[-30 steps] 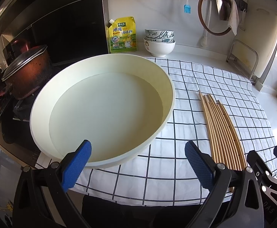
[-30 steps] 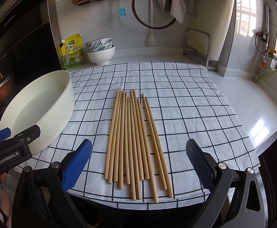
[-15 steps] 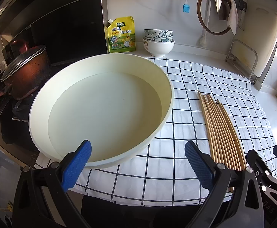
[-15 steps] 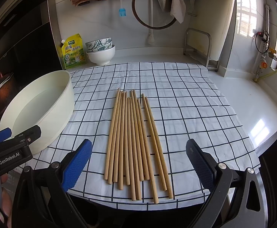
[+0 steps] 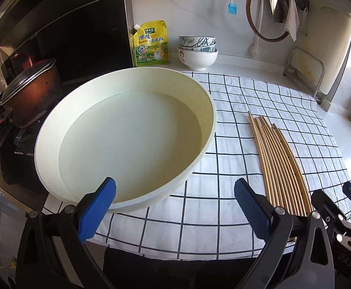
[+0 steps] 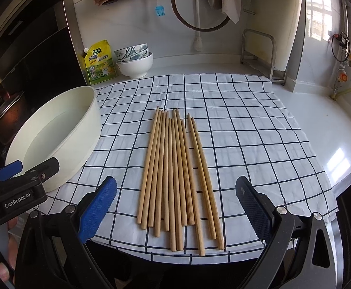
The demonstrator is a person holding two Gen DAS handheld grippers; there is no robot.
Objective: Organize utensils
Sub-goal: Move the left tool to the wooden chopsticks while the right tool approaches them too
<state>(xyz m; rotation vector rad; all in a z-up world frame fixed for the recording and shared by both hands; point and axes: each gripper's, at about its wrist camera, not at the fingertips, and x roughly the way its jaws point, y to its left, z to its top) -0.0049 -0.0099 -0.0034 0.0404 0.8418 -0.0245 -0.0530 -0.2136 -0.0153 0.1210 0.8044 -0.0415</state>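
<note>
Where the checked cloth (image 6: pixel 235 130) covers the counter (image 6: pixel 339 130), a bundle of wooden chopsticks (image 6: pixel 178 173) lies side by side, their near ends close to the cloth's front edge and a looser pair slightly apart on the right side. Just left of them, partly on the cloth, sits a wide cream basin (image 5: pixel 209 130) with nothing visible inside. The right tool (image 6: pixel 175 207) hangs over the near ends of the chopsticks with its blue pads spread wide, gripping nothing. The left tool (image 5: pixel 174 207) is likewise released, one pad over the basin's near rim, the other over bare cloth. Against the back wall stand a yellow seasoning pouch (image 5: pixel 152 44) and stacked bowls (image 5: pixel 197 50); a dark lidded pot (image 5: pixel 28 91) sits at far left.
</note>
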